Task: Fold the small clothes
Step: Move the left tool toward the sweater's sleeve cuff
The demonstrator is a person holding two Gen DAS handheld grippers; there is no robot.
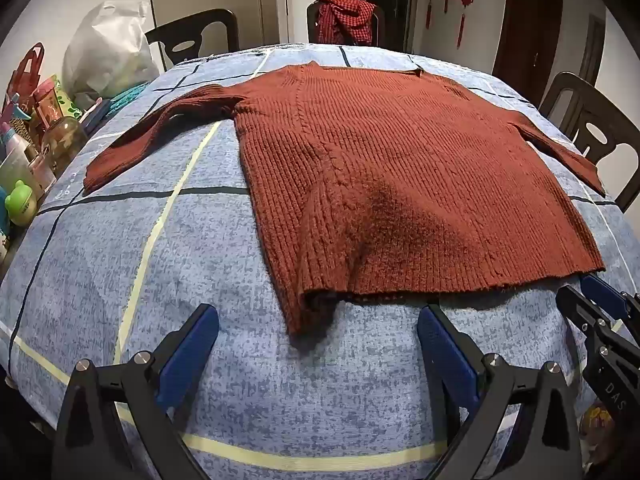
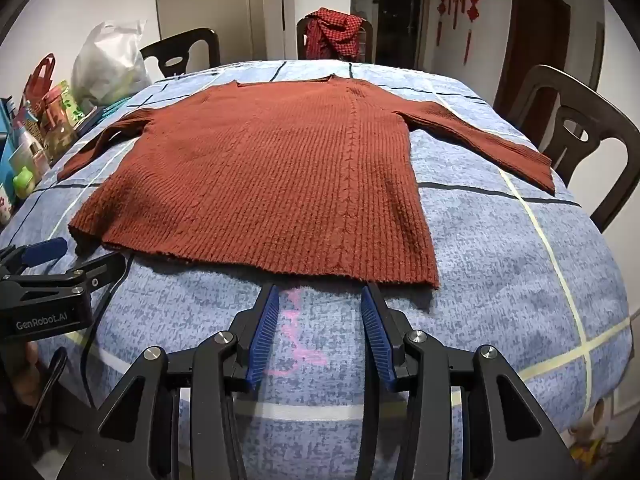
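A rust-red ribbed knit sweater (image 1: pixel 400 184) lies flat on the blue checked table cover (image 1: pixel 180 272), hem toward me, both sleeves spread out to the sides; it also shows in the right wrist view (image 2: pixel 272 184). My left gripper (image 1: pixel 318 320) is wide open and empty, just short of the hem's left corner. My right gripper (image 2: pixel 320 300) is open and empty, its blue pads (image 2: pixel 262 332) just short of the hem near the right side. The right gripper also shows at the right edge of the left wrist view (image 1: pixel 600 304), and the left one at the left edge of the right wrist view (image 2: pixel 60 264).
Bottles, jars and a white plastic bag (image 1: pixel 104 52) crowd the table's left edge. Dark chairs (image 2: pixel 568 136) stand around the table; one at the far side carries a red checked cloth (image 1: pixel 344 16). A pink mark (image 2: pixel 298 344) is on the cover in front of the right gripper.
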